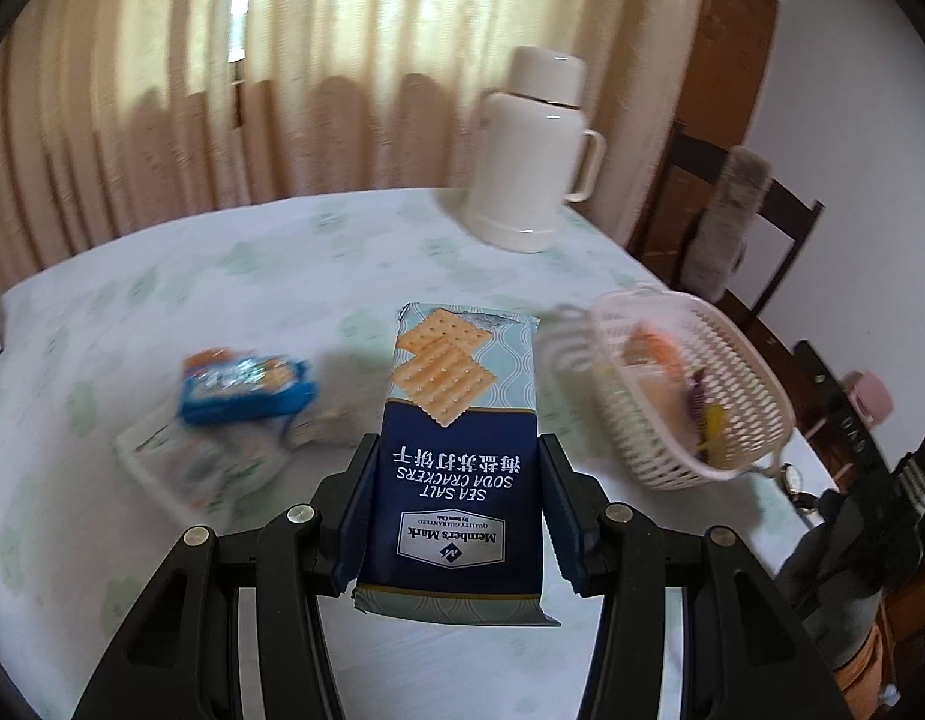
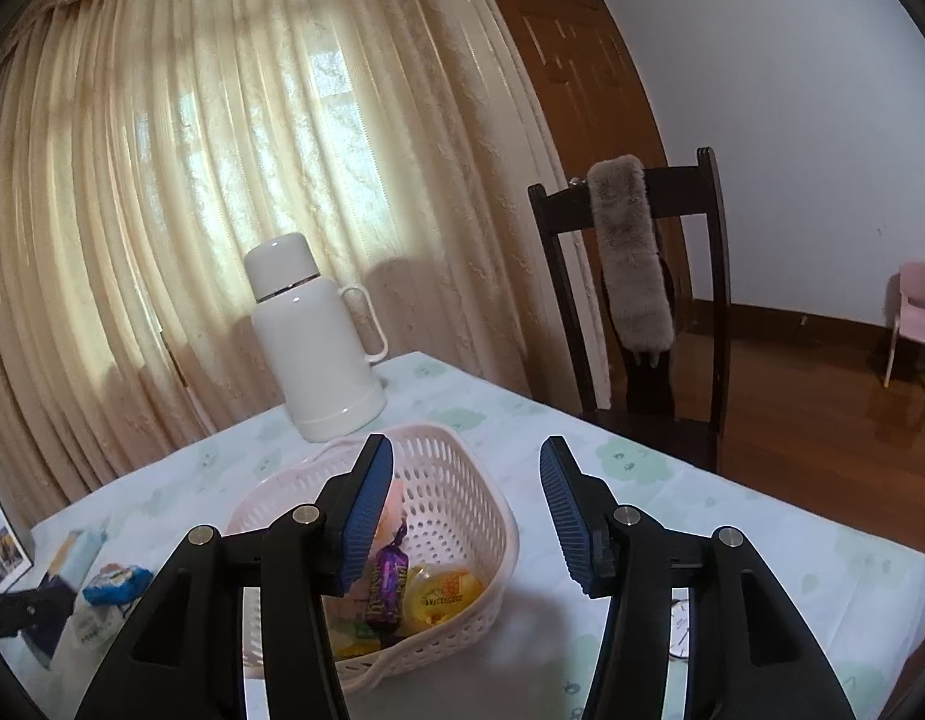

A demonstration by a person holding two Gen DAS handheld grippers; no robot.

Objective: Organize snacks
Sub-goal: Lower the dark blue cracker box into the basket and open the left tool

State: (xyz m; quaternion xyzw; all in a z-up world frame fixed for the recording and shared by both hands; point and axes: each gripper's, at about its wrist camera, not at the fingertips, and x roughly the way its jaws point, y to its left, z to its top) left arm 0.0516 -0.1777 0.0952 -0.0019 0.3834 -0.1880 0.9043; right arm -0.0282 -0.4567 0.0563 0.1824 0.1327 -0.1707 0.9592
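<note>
1. Two grippers show, one in each wrist view; the left gripper (image 1: 456, 480) has its blue pads clamped on the long sides of a sea salt soda cracker pack (image 1: 462, 438), held above the table (image 1: 282, 264) with its far end toward 12 o'clock.
2. Right gripper (image 2: 465, 504) stands with its jaws apart and nothing between the pads; its left finger (image 2: 366, 510) overlaps the pink basket (image 2: 456, 480) in view; whether it touches the basket I cannot tell.
3. Inside the basket lie a purple wrapped candy (image 2: 389, 585) and a yellow jelly cup (image 2: 441, 594), touching each other.
4. From the left wrist, the basket sits at 3 o'clock of the cracker pack; a blue snack bag (image 1: 246, 384) lies at 9 o'clock, resting on other pale packets, blurred.
5. White thermos (image 2: 315, 342) stands upright at 11 o'clock beyond the basket, near the curtain (image 2: 222, 150); a dark chair (image 2: 642, 300) with a grey furry strip waits at 2 o'clock.
</note>
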